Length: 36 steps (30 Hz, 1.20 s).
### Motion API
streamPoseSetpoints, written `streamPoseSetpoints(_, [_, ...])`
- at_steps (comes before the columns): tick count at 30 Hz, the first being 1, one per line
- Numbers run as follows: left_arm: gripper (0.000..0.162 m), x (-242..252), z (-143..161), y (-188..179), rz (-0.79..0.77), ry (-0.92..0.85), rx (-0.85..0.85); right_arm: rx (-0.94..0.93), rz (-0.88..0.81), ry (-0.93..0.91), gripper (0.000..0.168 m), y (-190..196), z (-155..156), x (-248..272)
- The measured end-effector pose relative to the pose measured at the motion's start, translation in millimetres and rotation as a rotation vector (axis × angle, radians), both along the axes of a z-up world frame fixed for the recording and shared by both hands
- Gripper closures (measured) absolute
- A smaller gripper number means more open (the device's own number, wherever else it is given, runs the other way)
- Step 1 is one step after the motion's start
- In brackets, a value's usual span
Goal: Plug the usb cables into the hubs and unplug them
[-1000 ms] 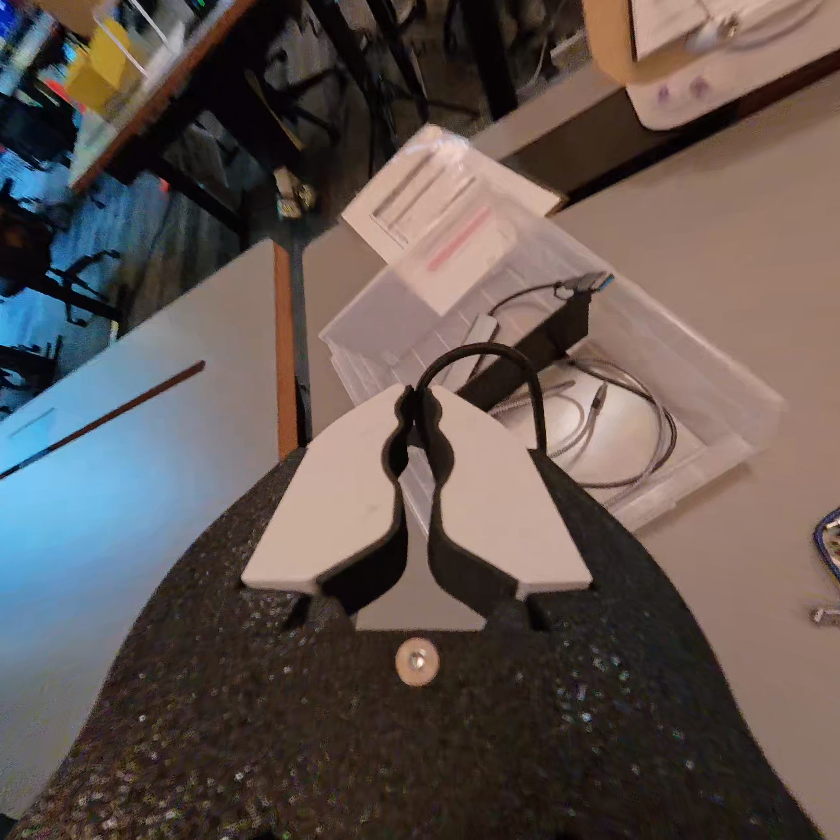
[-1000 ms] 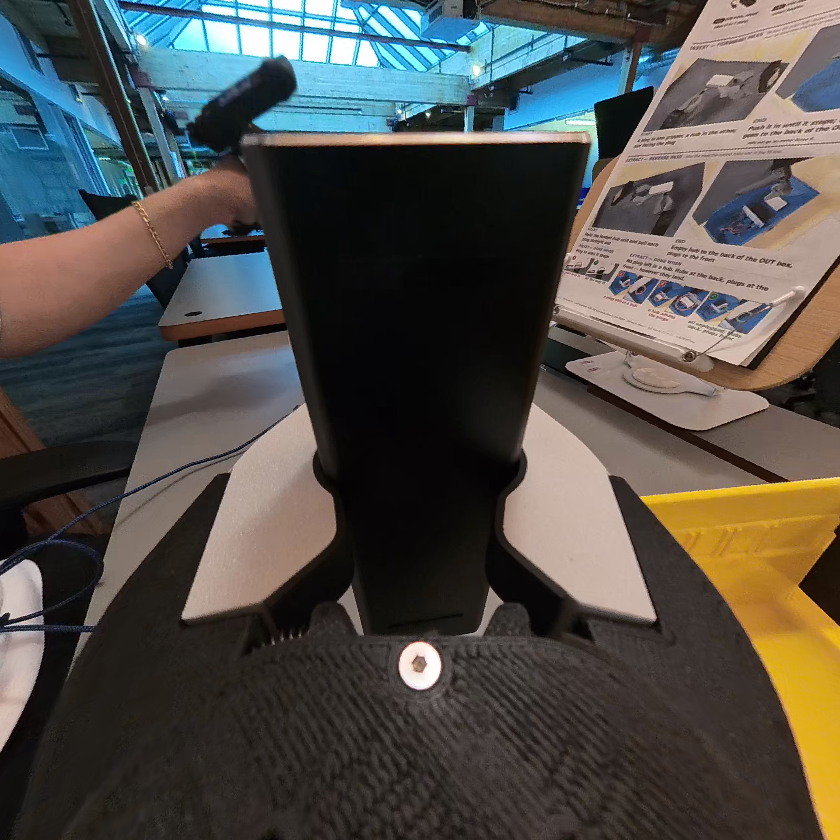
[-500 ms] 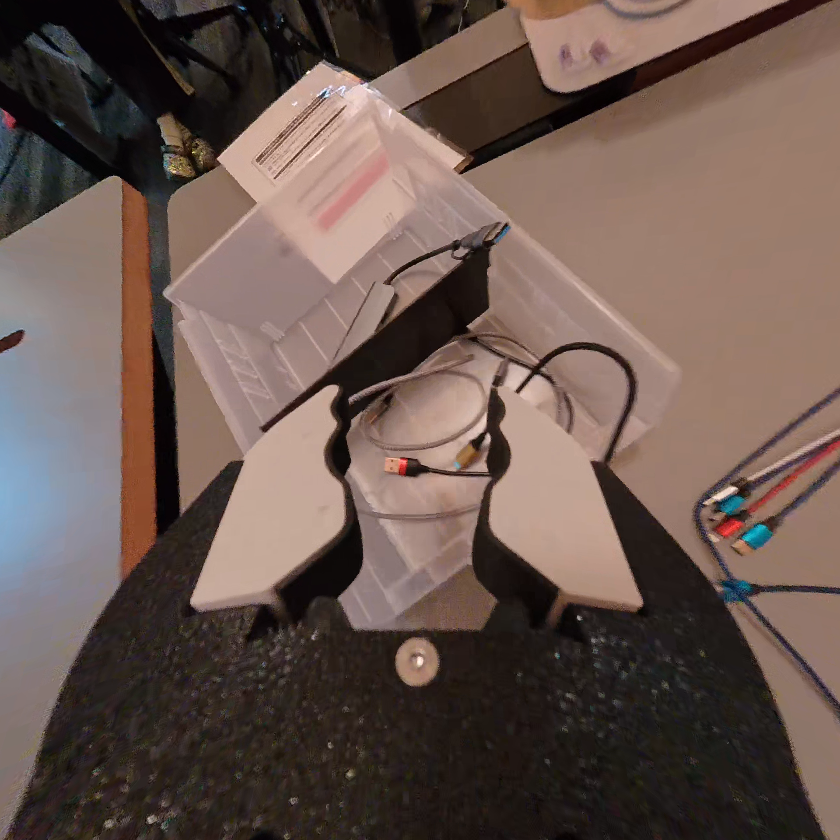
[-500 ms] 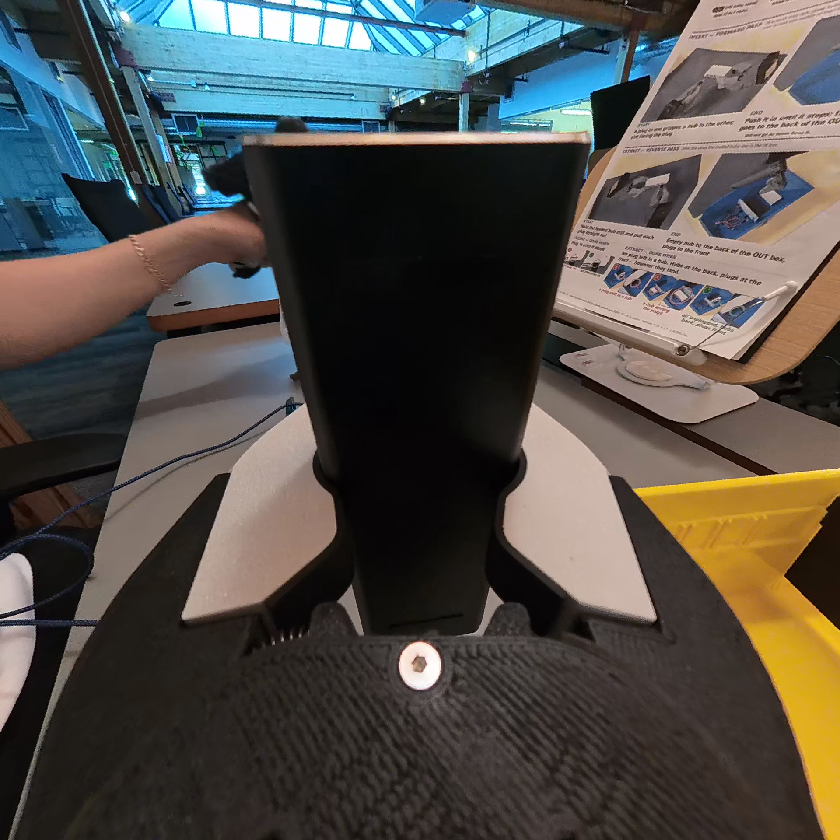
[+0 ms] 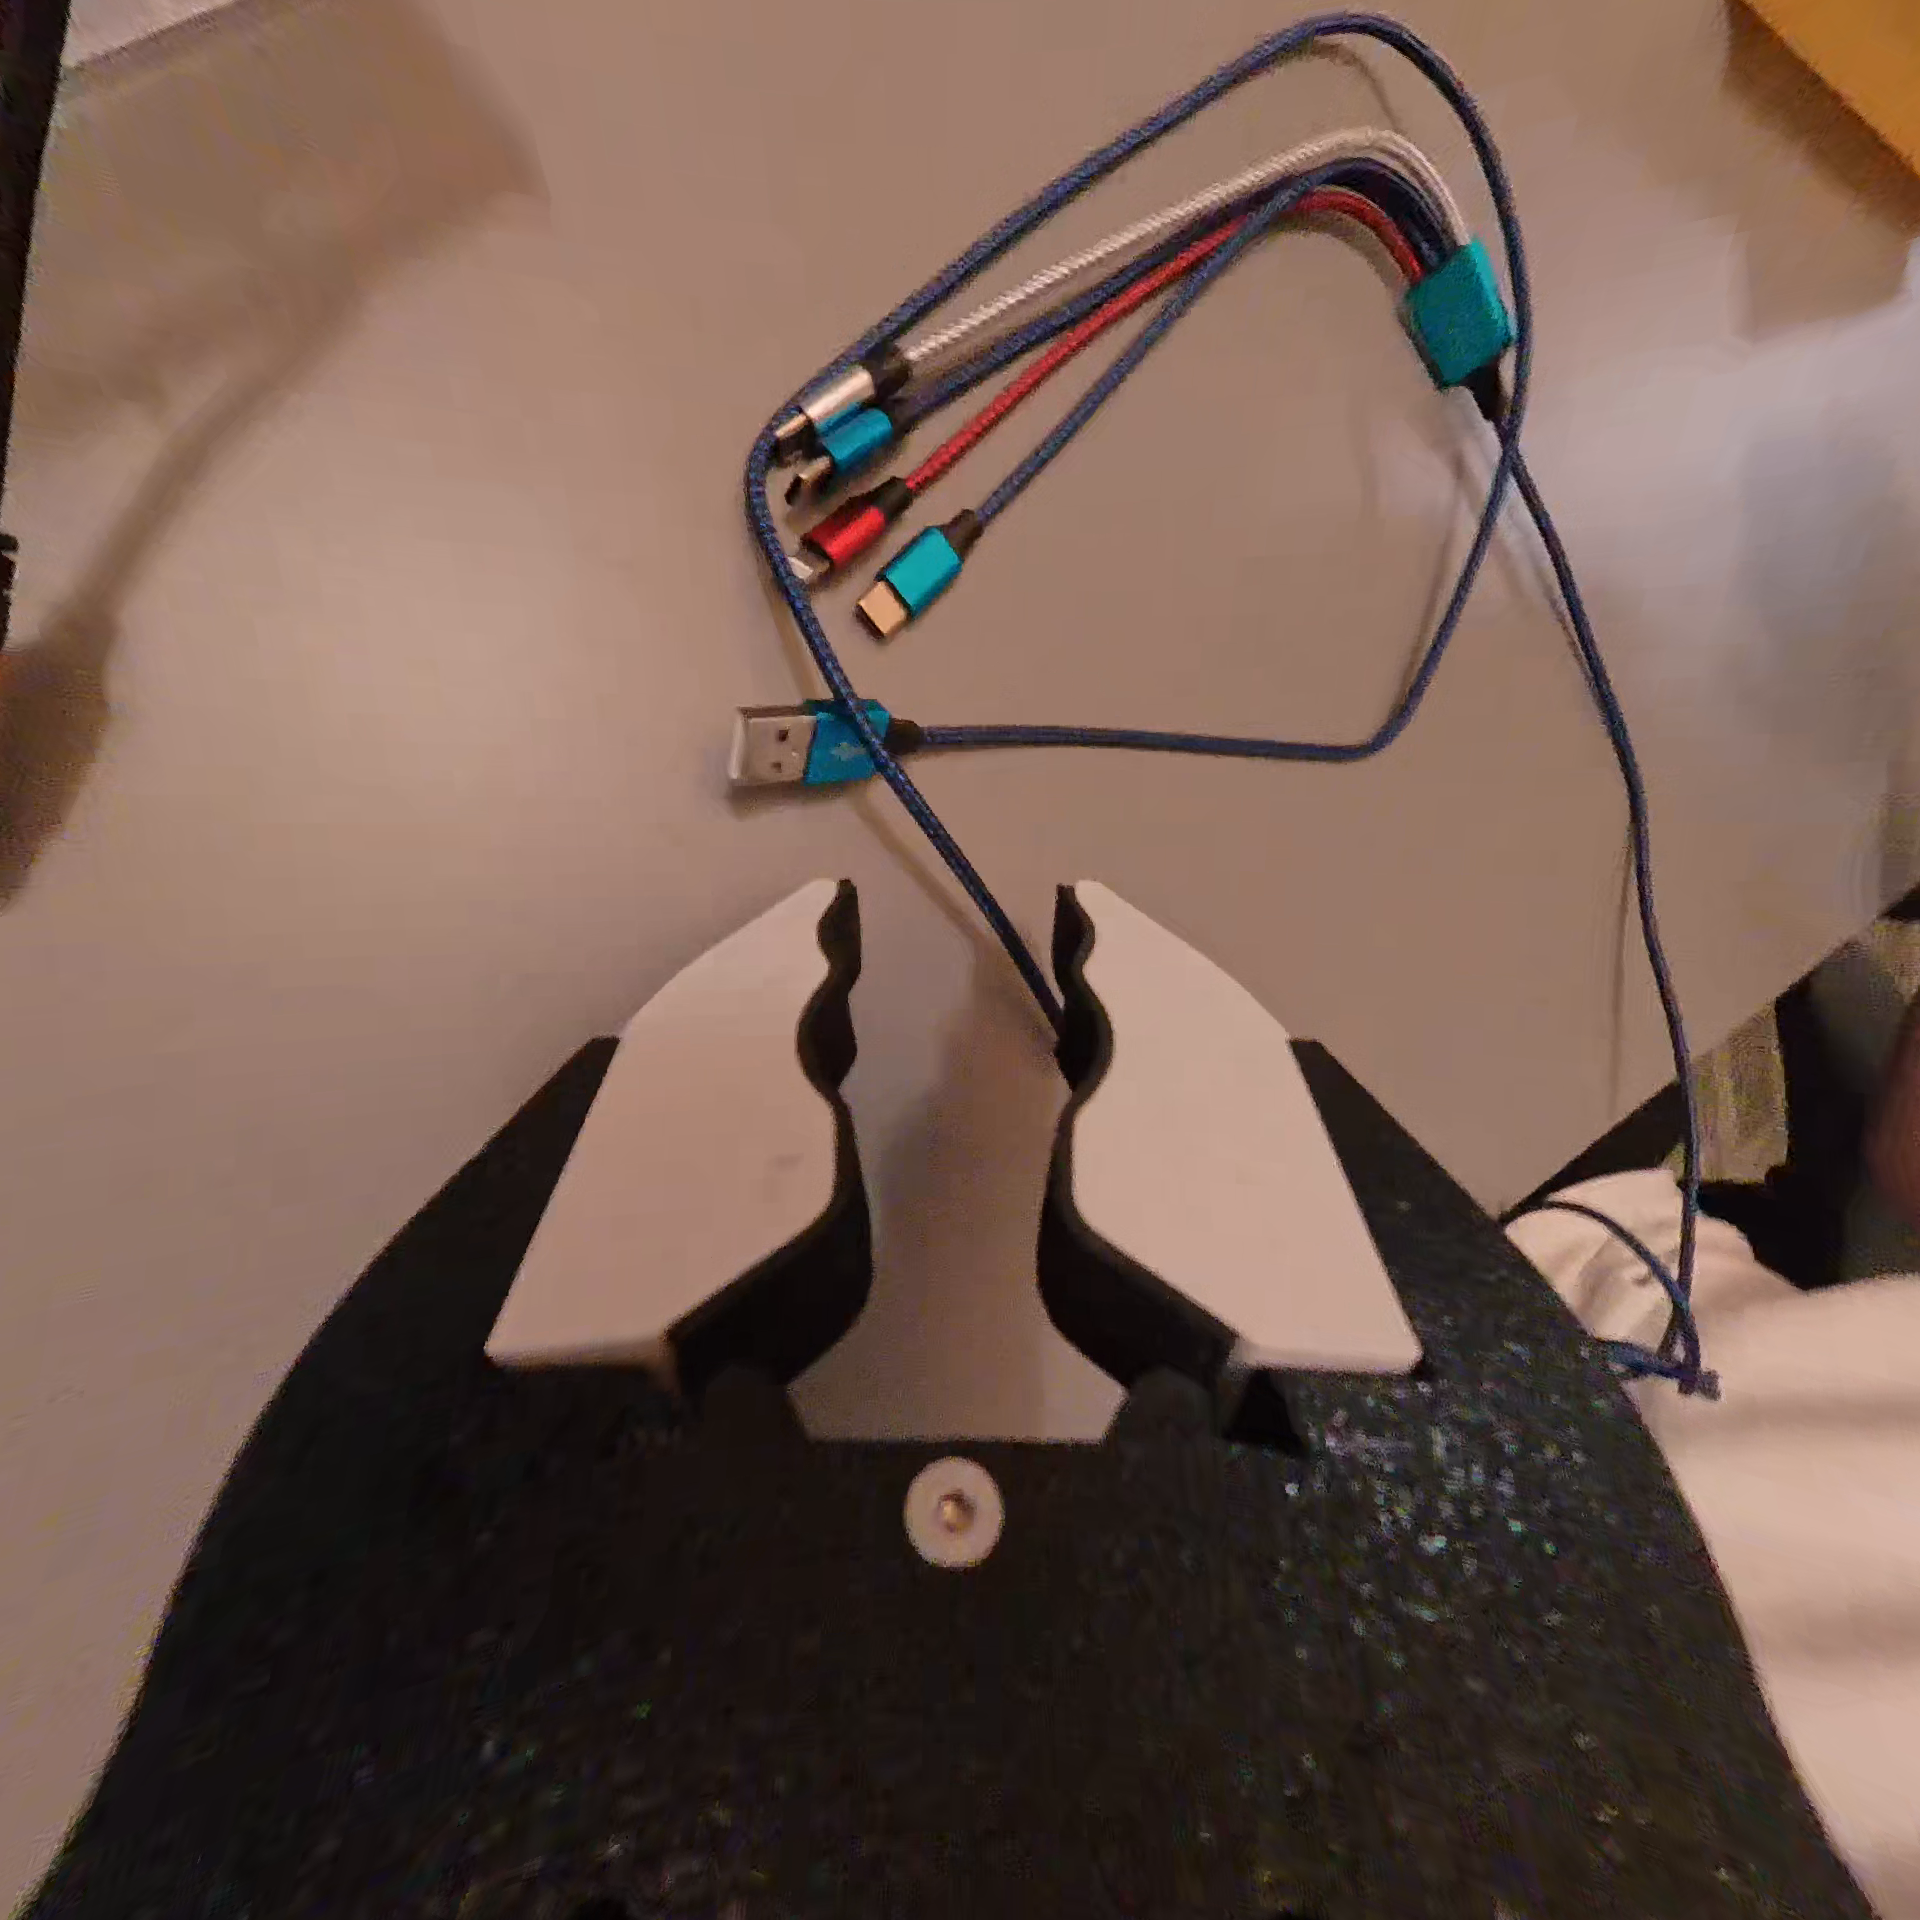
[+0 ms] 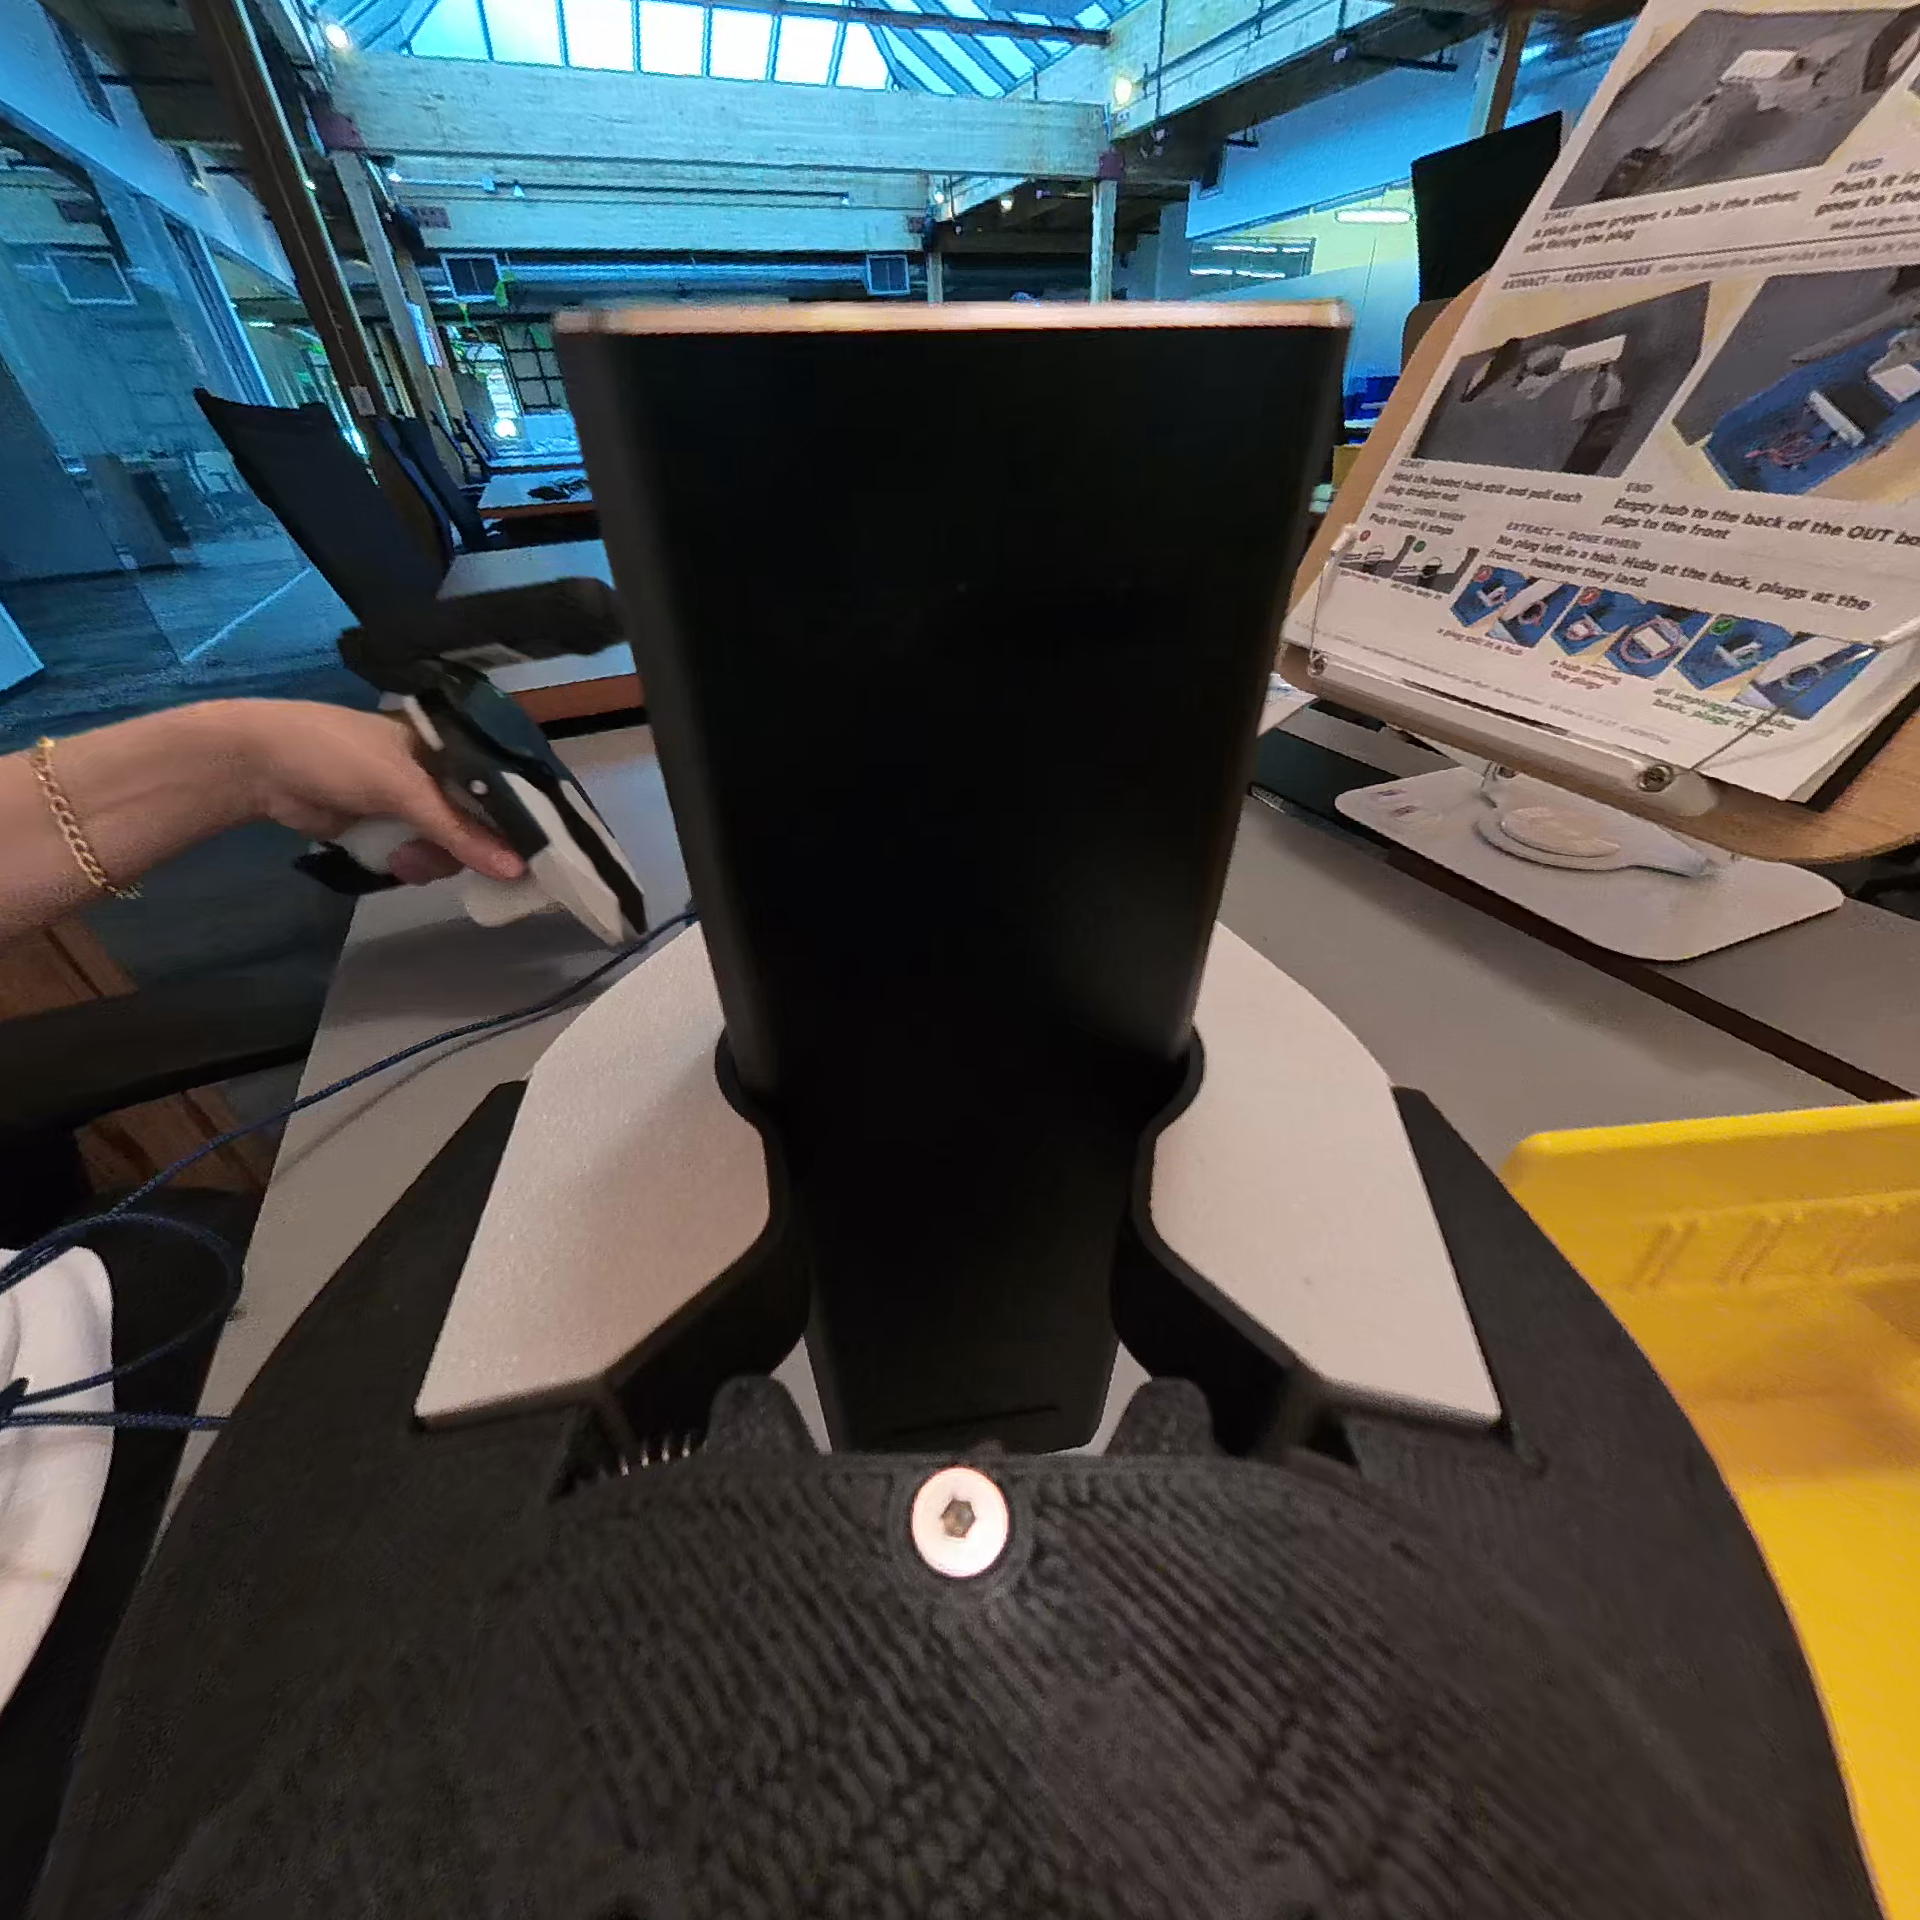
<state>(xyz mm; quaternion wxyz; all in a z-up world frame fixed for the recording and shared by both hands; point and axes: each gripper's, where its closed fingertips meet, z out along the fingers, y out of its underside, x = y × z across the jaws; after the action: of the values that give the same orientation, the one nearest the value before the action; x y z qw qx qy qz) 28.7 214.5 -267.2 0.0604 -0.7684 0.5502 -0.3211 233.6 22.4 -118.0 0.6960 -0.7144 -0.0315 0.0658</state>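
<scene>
left gripper (image 5: 954, 951): fingers parted, nothing held; poised over grey table (image 5: 416, 520), just short of the plug; a blue braided strand runs between the tips and touches the inner face of the right finger
usb-a plug (image 5: 805, 746): teal shell, silver tip pointing left, flat on the table just beyond the fingertips; crossed by a blue strand of its own cable
multi-head cable (image 5: 1143, 291): blue, white and red braided leads fanned out, joined at a teal splitter (image 5: 1455, 317); small connector ends bunched above the usb-a plug
right gripper (image 6: 958, 1081): fingers closed on black hub (image 6: 956, 727), held upright; port face not visible
yellow bin (image 6: 1766, 1299): lower right, beside the right gripper
instruction sheet on stand (image 6: 1662, 416): right background
step in hand: likely reach for the usb-a plug, insertion not yet begun
next move calls for: fingers brought down either side of the teal shell, clear of the crossing strand, then closed
</scene>
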Motion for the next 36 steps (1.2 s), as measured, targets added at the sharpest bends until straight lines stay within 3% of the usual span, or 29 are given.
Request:
streamPoseSetpoints(7, [0.139, 64.2, -10.5, 11.3, 0.079, -0.033, 0.029, 0.094, 0.068, 0.015, 0.095, 0.1, 11.8, -13.1])
streamPoseSetpoints(9, [0.144, 85.5, -13.7, 13.9, 0.035, -0.023, 0.118, 0.178, 0.146, 0.06, 0.095, -5.1, 21.5, -21.0])
streamPoseSetpoints(11, [0.16, 104.1, -14.8, 14.5, -0.064, -0.027, 0.257, 0.255, 0.219, 0.095, 0.095, -12.3, 30.5, -27.7])
streamPoseSetpoints(13, [0.16, 121.5, -4.0, 16.1, -0.179, -0.06, 0.436, 0.292, 0.251, 0.111, 0.095, -17.5, 34.9, -29.4])
streamPoseSetpoints(16, [0.16, 150.5, 42.5, 22.4, -0.298, -0.186, 0.714, 0.313, 0.263, 0.104, 0.095, -23.0, 36.2, -28.3])
streamPoseSetpoints(19, [0.16, 178.1, 106.1, 19.9, -0.385, -0.4, 0.88, 0.328, 0.25, 0.102, 0.095, -26.2, 38.5, -24.3])
streamPoseSetpoints(23, [0.16, 197.1, 169.6, -0.3, -0.491, -0.64, 0.932, 0.345, 0.225, 0.094, 0.095, -30.6, 42.9, -18.6])
streamPoseSetpoints(28, [0.16, 196.3, 221.7, -32.2, -0.469, -0.868, 0.897, 0.322, 0.142, 0.059, 0.095, -35.9, 43.0, -5.2])
streamPoseSetpoints(32, [0.158, 183.5, 171.8, -63.4, -0.688, -0.636, 0.725, 0.311, 0.112, 0.054, 0.095, -39.0, 41.4, 1.7])
streamPoseSetpoints(34, [0.135, 167.6, 140.6, -82.0, -0.835, -0.562, 0.636, 0.315, 0.114, 0.061, 0.095, -39.6, 41.6, 2.2])
streamPoseSetpoints(36, [0.119, 159.3, 119.7, -76.7, -0.826, -0.497, 0.615, 0.311, 0.112, 0.059, 0.095, -39.2, 40.8, 2.4])
